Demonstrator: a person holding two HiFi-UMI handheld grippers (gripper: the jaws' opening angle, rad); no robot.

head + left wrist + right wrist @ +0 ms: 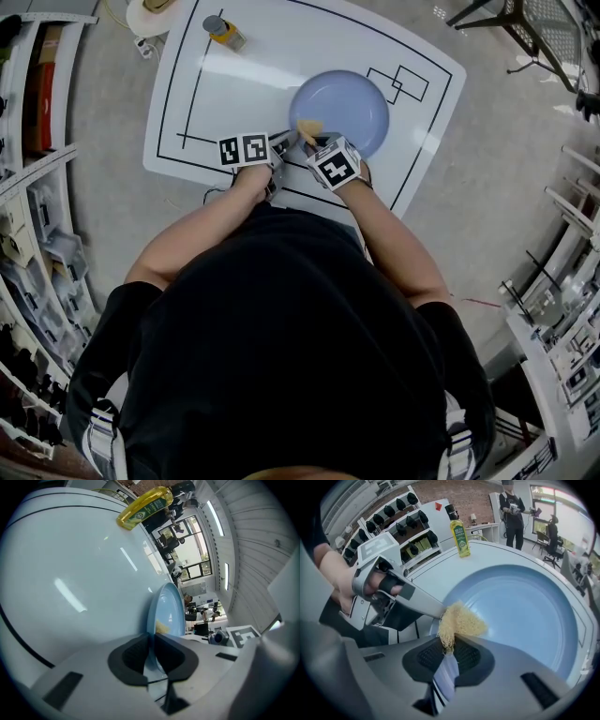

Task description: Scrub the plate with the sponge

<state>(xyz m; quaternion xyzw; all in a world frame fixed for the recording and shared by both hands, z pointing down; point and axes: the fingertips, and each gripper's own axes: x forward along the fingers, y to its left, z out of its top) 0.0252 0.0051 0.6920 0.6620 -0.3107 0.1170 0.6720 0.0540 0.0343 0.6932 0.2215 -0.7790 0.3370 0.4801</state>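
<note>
A pale blue plate (342,108) lies on the white table, near the person. My left gripper (281,145) is shut on the plate's near-left rim (157,616), which runs edge-on between its dark pads. My right gripper (309,141) is shut on a yellow fibrous sponge (459,620). The sponge (307,128) rests on the plate's near-left part (520,611), right beside the left gripper's jaws (424,603). A hand holds the left gripper in the right gripper view.
A yellow bottle (225,33) lies at the far left of the table (253,75), also seen as the bottle (460,538) and the bottle (145,507). Black lines mark the tabletop. Shelving stands to the left, racks to the right. People stand in the background.
</note>
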